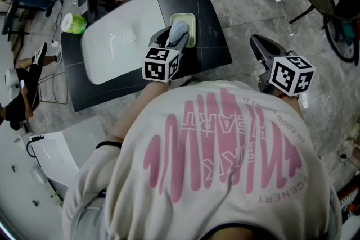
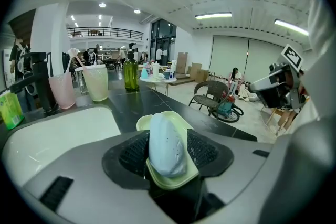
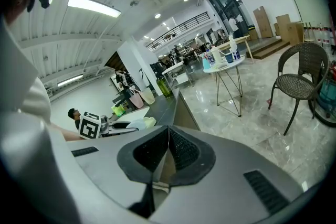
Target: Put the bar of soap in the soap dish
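Observation:
The pale blue bar of soap (image 2: 165, 144) stands on its edge in the light green soap dish (image 2: 176, 119), which sits on the black counter to the right of the basin. My left gripper (image 2: 167, 152) is open around the soap, and a sliver of dish shows between the soap and the right pad. In the head view the soap (image 1: 179, 31) leans in the dish (image 1: 190, 21) just beyond the left gripper (image 1: 171, 39). My right gripper (image 1: 256, 42) hangs over the floor to the right of the counter, and its jaws (image 3: 168, 149) are shut with nothing in them.
A white basin (image 1: 112, 42) fills the left of the black counter (image 1: 214, 48). A black tap (image 2: 39, 81), a pink cup (image 2: 63, 91), a pale yellow cup (image 2: 97, 82) and a dark green bottle (image 2: 131, 73) stand along the back. A green container (image 1: 73, 23) is at the left edge. A black chair (image 1: 329, 3) stands on the floor.

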Tool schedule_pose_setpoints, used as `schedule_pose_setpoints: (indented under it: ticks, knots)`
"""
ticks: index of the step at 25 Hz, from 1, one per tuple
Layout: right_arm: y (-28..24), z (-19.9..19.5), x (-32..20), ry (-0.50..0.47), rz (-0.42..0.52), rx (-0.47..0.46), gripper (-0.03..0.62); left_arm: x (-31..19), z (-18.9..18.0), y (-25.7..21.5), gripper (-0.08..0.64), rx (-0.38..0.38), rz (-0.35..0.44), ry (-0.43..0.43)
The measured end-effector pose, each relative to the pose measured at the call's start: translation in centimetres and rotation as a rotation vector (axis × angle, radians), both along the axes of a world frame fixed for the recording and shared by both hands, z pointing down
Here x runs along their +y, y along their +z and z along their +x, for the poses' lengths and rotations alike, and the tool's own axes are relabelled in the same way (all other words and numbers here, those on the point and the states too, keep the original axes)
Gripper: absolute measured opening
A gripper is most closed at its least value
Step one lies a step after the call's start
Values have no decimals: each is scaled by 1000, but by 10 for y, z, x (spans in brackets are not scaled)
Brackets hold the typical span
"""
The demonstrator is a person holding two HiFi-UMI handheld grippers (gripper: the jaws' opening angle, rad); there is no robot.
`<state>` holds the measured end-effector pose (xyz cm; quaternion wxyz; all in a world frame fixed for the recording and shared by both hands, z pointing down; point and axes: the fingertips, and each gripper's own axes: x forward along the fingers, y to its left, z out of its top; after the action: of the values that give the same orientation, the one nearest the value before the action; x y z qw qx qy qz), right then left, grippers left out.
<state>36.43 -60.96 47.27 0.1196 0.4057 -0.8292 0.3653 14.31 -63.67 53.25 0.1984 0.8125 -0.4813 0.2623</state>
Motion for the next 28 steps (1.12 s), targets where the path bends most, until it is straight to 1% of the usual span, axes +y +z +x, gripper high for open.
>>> schedule_pose_setpoints:
  ticks: [8, 13, 18, 28]
  knots:
    - [-3, 1, 3, 5, 7, 3, 17, 0, -2, -3, 218, -10, 25, -11]
    - [-3, 2, 6, 13, 7, 7, 17, 2, -2, -3, 233, -44, 38, 3]
    - [-4, 2, 9, 17, 10, 11, 17, 3, -3, -3, 238, -54, 44, 5]
    - [-7, -2, 13, 19, 16, 12, 17, 6, -2, -11, 238, -38, 63, 20]
